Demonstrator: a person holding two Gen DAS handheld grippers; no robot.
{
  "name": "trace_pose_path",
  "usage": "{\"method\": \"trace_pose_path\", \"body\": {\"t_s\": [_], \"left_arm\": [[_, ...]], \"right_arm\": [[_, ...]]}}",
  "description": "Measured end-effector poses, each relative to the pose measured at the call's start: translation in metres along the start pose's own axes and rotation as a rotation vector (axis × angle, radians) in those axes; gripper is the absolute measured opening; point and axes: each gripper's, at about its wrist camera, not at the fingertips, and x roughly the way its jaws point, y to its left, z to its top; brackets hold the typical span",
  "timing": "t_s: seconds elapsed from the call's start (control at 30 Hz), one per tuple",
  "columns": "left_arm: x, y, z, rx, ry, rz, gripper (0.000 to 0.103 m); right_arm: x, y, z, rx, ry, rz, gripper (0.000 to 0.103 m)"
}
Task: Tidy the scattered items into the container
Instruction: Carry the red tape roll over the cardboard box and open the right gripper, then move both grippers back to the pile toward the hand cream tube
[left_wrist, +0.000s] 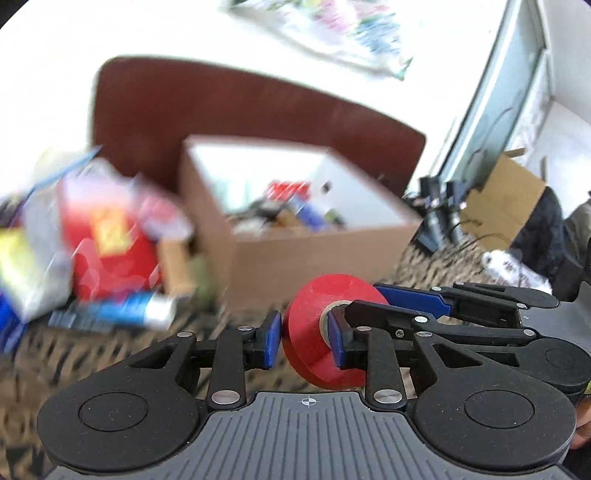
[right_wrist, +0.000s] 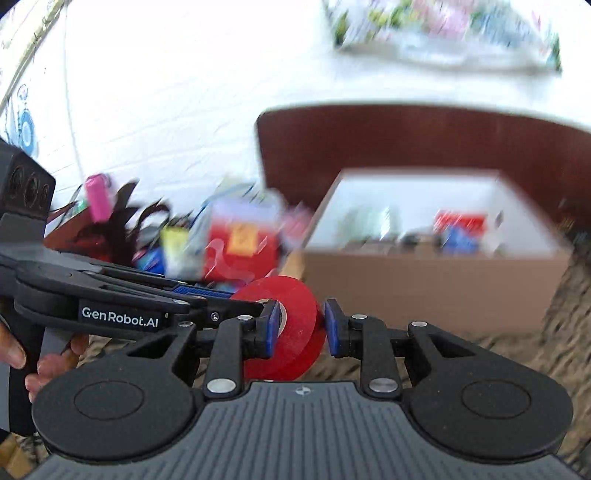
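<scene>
A red tape roll (left_wrist: 314, 354) hangs in the air above the patterned mat, held from both sides. My left gripper (left_wrist: 303, 339) is shut on it, one blue pad on the outer face and the other in the core. My right gripper (left_wrist: 365, 299) comes in from the right and also clamps the red tape roll (right_wrist: 295, 339). In the right wrist view my right gripper (right_wrist: 301, 328) has its left pad in the core, and my left gripper (right_wrist: 247, 299) reaches in from the left. The open cardboard box (left_wrist: 314, 266) stands just beyond, with several items inside.
A blurred heap of scattered items lies left of the cardboard box (right_wrist: 424, 288): a red packet (left_wrist: 110, 240), a blue and silver tube (left_wrist: 122, 314), a pink item (right_wrist: 96, 199). A dark brown panel (left_wrist: 221, 110) stands behind. A second carton (left_wrist: 506, 199) sits far right.
</scene>
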Motion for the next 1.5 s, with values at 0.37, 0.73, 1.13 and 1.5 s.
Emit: {"method": "trace_pose_path", "body": {"t_s": [0.37, 0.73, 1.13, 1.5], "left_arm": [[0.106, -0.028, 0.107, 0.006, 0.006, -0.085, 0.039], [0.245, -0.007, 0.14, -0.096, 0.187, -0.126, 0.036], [0.286, 0.034, 0.138, -0.341, 0.187, -0.004, 0.097], [0.231, 0.022, 0.136, -0.305, 0.152, -0.042, 0.1]], "right_arm": [[0.036, -0.101, 0.076, 0.015, -0.012, -0.109, 0.03], [0.111, -0.18, 0.111, 0.069, 0.075, -0.092, 0.006], [0.148, -0.214, 0.077, 0.066, 0.133, -0.24, 0.065], [0.135, -0.172, 0.077, -0.034, 0.141, -0.263, 0.096]]}}
